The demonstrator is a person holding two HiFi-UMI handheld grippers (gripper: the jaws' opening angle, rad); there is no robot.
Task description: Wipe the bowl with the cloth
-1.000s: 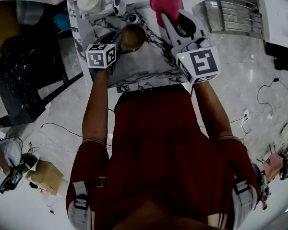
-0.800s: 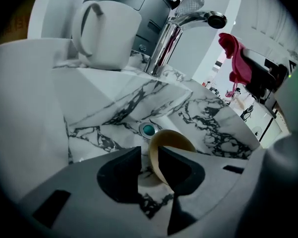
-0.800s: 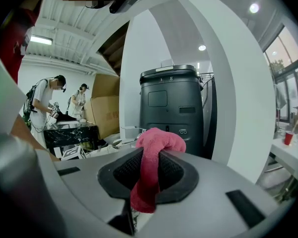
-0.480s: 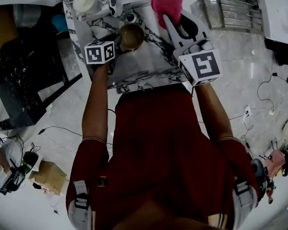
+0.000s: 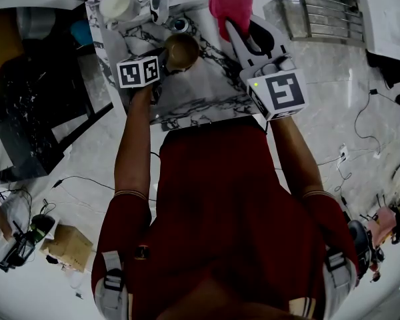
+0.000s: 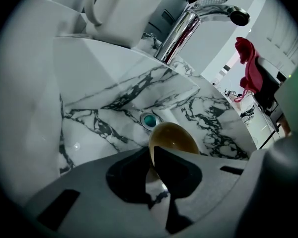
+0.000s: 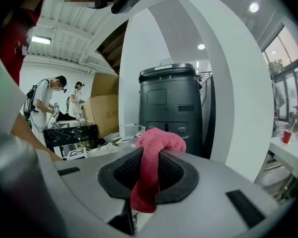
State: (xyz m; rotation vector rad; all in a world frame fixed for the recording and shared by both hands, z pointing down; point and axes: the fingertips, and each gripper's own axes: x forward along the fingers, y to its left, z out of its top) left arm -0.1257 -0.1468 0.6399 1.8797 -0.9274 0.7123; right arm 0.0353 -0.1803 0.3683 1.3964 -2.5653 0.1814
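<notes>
A brown bowl [image 5: 181, 50] sits low in the white marble sink [image 5: 207, 92]. My left gripper [image 5: 163, 60] is shut on its near rim. In the left gripper view the two dark pads pinch the amber bowl's [image 6: 175, 137] edge at the left gripper [image 6: 151, 151], just short of the teal drain [image 6: 149, 119]. My right gripper [image 5: 231, 27] hovers above the sink's right side, shut on a pink cloth [image 5: 228, 2]. The cloth [image 7: 150, 172] is bunched between the pads at the right gripper [image 7: 150, 170] and hangs down. Cloth and bowl are apart.
A chrome faucet [image 6: 188, 24] stands at the back of the sink, with a white cup [image 5: 117, 4] on the ledge to its left. A dark grey machine [image 7: 170, 108] and two people [image 7: 47, 108] are far off. Cables [image 5: 87, 179] lie on the floor.
The left gripper has sunk slightly into the sink with the bowl and rolled a little. The right gripper and cloth have stayed put.
</notes>
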